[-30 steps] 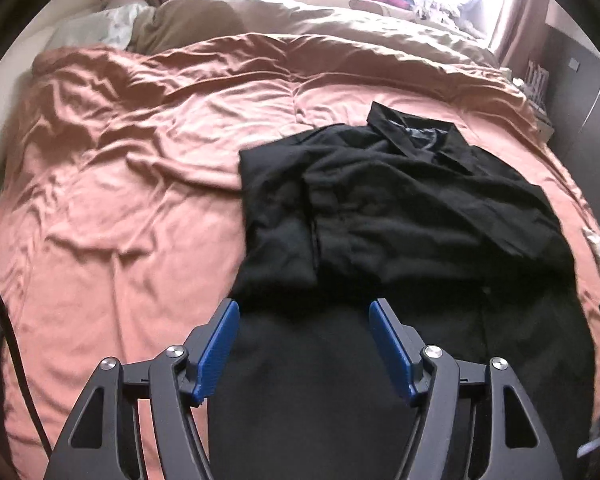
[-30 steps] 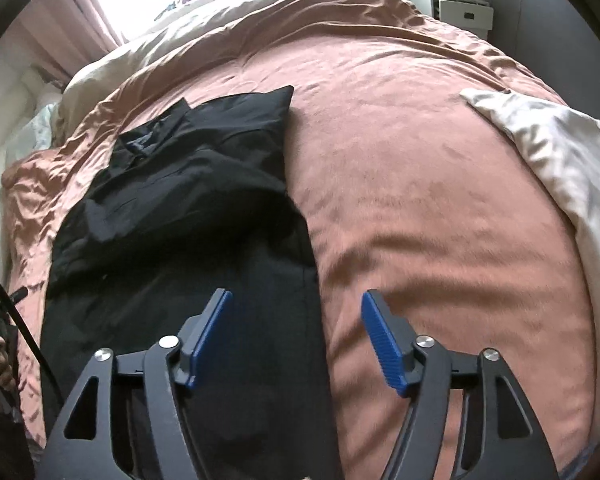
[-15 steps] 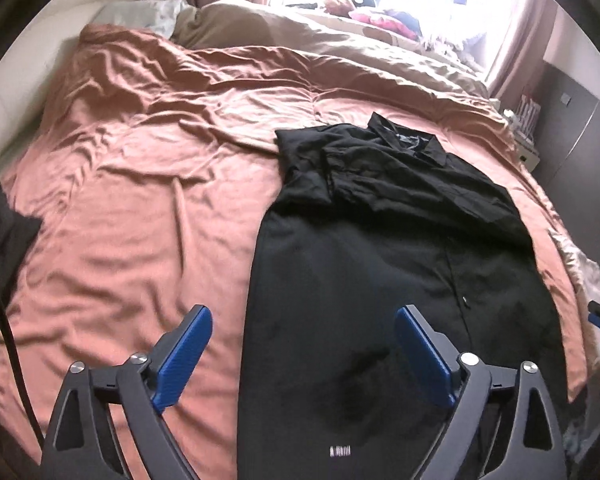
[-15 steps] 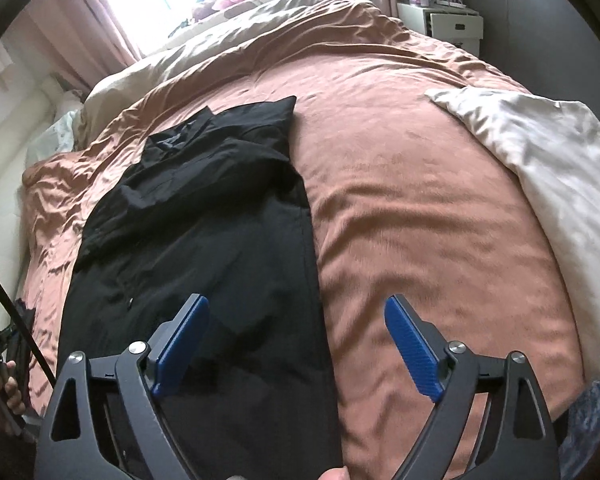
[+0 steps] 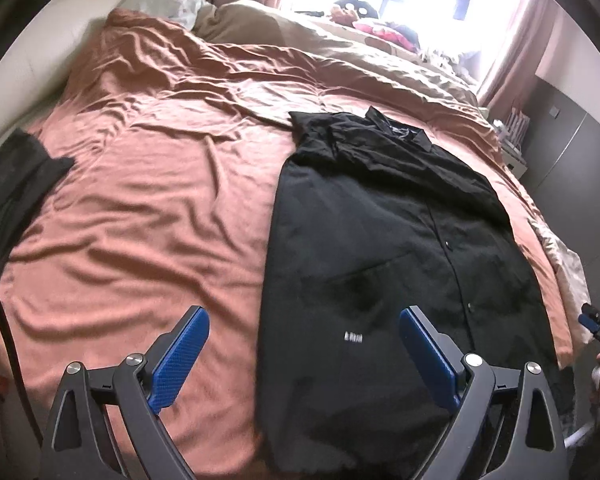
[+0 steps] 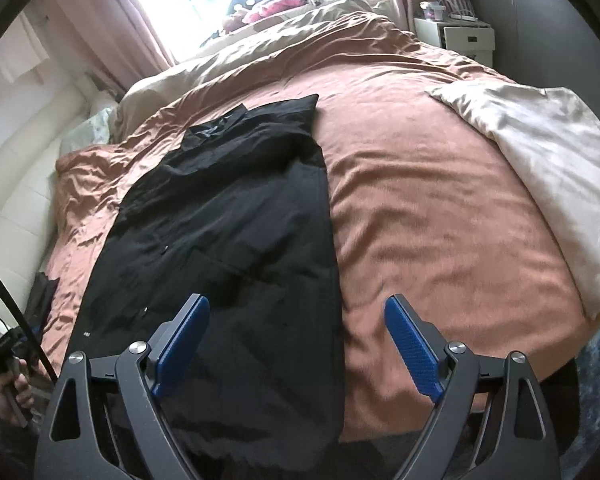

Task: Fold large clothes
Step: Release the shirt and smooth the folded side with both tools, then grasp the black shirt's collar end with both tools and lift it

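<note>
Long black shirt (image 5: 384, 240) lying flat on the bed's rust-pink cover (image 5: 148, 200), sleeves folded in, collar at the far end, left claw (image 5: 304, 356) released above its hem, right claw (image 6: 296, 344) released over its edge, both jaws just widened, nothing between them, cream cloth (image 6: 548, 184) well apart

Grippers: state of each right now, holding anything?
Left gripper: open, jaws just widened, holding nothing; black shirt lies flat on the bed below.
Right gripper: open, jaws just widened, holding nothing.
</note>
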